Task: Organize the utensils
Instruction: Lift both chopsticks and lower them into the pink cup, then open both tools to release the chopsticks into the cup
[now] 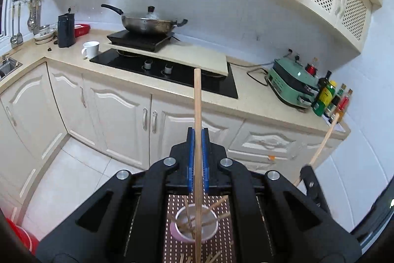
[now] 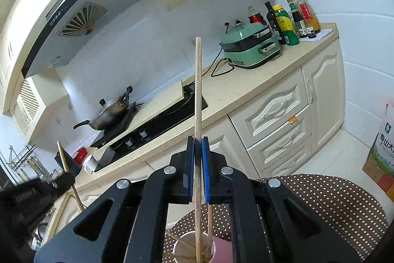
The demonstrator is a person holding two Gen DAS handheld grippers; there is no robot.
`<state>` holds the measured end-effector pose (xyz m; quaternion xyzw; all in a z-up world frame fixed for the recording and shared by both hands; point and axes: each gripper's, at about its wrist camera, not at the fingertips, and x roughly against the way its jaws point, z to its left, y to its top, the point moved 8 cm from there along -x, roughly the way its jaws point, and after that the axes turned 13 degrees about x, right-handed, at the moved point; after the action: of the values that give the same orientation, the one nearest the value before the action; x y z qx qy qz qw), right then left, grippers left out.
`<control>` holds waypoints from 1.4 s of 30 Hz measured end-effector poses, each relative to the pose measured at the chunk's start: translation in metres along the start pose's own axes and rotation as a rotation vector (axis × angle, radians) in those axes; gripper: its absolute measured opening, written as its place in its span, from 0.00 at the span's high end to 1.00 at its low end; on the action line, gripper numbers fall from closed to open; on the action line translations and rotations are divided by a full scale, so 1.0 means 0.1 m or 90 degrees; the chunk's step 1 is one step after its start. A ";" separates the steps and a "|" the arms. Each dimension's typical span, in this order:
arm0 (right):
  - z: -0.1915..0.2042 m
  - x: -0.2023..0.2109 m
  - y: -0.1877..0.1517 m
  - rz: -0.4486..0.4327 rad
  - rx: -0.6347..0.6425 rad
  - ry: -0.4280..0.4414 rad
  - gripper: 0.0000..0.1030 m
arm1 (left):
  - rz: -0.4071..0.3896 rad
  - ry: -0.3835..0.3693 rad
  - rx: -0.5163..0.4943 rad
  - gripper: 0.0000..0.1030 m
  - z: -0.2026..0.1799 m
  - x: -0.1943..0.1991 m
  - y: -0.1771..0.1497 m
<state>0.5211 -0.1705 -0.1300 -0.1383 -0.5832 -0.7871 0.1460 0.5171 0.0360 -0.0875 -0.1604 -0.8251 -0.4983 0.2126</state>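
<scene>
Left gripper (image 1: pixel 197 133) and right gripper (image 2: pixel 197 142) are each pinching 1 light, stiff, slippery chopstick (image 1: pixel 197 100) mid-shaft, tips pointing 12 o'clock, above the cup (image 1: pixel 194 226) at 6 o'clock.

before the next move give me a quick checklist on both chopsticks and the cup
1. Left hand-held gripper shut on its chopstick: ok.
2. Right hand-held gripper shut on its chopstick: ok.
3. Pink cup upright on the dotted mat: ok.
4. Room left in the cup: cannot tell; several chopsticks already lean inside it.
5. Loose chopsticks off the mat: not ok; some lie near the bottom edge of the left wrist view.
6. Both lower tips inside the cup: cannot tell; each overlaps it only in its own view.
</scene>
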 end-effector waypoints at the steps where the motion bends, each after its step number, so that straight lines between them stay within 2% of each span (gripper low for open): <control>1: 0.00 -0.01 -0.04 -0.002 -0.001 0.002 0.95 | -0.001 -0.006 0.001 0.94 0.00 -0.03 -0.01; 5: -0.01 -0.05 -0.21 -0.023 0.006 0.004 0.95 | -0.010 -0.043 0.008 0.94 -0.02 -0.13 -0.04; 9: -0.01 -0.04 -0.27 -0.062 0.011 0.000 0.95 | -0.050 -0.068 0.014 0.94 -0.03 -0.14 -0.08; 11: 0.00 -0.04 -0.28 -0.079 -0.003 0.015 0.95 | -0.075 -0.080 0.006 0.94 -0.05 -0.13 -0.11; 21: 0.10 -0.15 -0.42 -0.105 0.039 0.031 0.95 | -0.134 -0.076 -0.036 0.94 0.05 -0.25 -0.35; 29: 0.07 -0.22 -0.60 -0.106 0.058 0.034 0.95 | -0.139 -0.095 -0.015 0.94 0.18 -0.46 -0.52; 32: 0.09 -0.24 -0.71 -0.096 0.068 0.038 0.95 | -0.142 -0.094 -0.016 0.94 0.27 -0.54 -0.62; 37: 0.15 -0.23 -0.88 -0.080 0.092 0.042 0.95 | -0.115 -0.079 -0.027 0.94 0.40 -0.65 -0.85; 42: 0.21 -0.22 -1.07 -0.051 0.112 0.055 0.95 | -0.115 -0.074 -0.040 0.93 0.46 -0.62 -1.01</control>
<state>0.5010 -0.1189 -0.2261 -0.0677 -0.6482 -0.7433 0.1512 0.5138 0.0277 -0.2146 -0.1201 -0.8313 -0.5307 0.1137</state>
